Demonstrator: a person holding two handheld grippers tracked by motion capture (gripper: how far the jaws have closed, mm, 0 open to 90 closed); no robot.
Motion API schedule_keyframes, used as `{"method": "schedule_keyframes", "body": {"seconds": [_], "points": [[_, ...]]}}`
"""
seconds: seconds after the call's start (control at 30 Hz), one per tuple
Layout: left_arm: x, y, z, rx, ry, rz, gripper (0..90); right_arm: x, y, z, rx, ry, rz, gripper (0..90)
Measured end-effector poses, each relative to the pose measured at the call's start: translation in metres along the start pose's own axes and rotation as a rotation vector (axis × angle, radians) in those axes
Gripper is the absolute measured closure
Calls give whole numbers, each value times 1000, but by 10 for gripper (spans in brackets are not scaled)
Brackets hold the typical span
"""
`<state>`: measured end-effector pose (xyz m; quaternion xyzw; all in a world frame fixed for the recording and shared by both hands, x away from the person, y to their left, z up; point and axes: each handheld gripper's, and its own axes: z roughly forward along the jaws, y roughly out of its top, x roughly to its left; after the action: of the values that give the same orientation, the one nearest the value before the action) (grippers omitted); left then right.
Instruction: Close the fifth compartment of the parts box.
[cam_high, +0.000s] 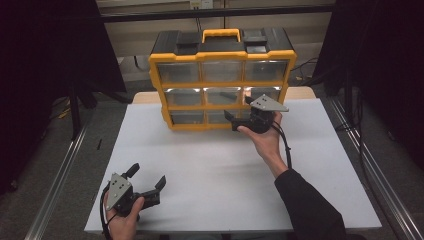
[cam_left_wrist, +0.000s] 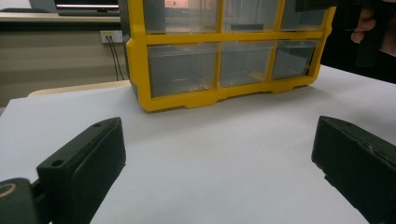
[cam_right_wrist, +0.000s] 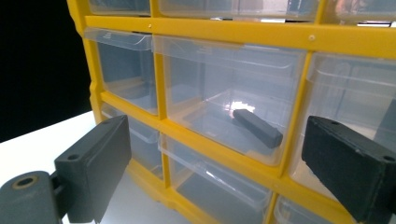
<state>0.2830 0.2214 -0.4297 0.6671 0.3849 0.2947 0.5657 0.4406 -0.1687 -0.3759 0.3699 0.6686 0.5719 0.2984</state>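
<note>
The right gripper (cam_high: 235, 116) stands wide open, holding nothing — it should back straight off the yellow drawer cabinet (cam_high: 221, 107), leaving the middle drawer (cam_right_wrist: 224, 100) and its dark block (cam_right_wrist: 258, 128) undisturbed.

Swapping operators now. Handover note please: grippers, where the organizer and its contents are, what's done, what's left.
Right hand-held gripper: open, nothing between the jaws, held up at the front of the yellow drawer organizer, by its lower middle drawers.
Left hand-held gripper: open, empty, low over the white table near its front left corner.
Organizer: upright at the back of the table, all clear drawers look pushed in.
Dark grey block: lying inside the middle drawer of the middle row.
Done: block looks stowed, drawer closed.
Left: probably just pull the right gripper back; confirm the drawer is fully seated.
</note>
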Motion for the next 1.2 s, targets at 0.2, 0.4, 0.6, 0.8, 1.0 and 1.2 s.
{"method": "schedule_keyframes", "body": {"seconds": [0.2,0.4,0.6,0.8,1.0,1.2], "points": [[0,0,0,1,1,1,29,0,-4,-10,2,-26,18,13],[-1,0,0,-1,0,-2,30,0,-8,-22,7,-39,14,0],[-1,0,0,-1,5,-3,29,-1,-11,-33,9,-57,12,0],[0,0,0,6,10,7,29,0,-16,-43,1,-81,2,0],[0,0,0,6,9,6,30,-1,-20,-56,-13,-90,39,0],[-1,0,0,2,11,0,30,0,-25,-69,-21,-114,33,1]]}}
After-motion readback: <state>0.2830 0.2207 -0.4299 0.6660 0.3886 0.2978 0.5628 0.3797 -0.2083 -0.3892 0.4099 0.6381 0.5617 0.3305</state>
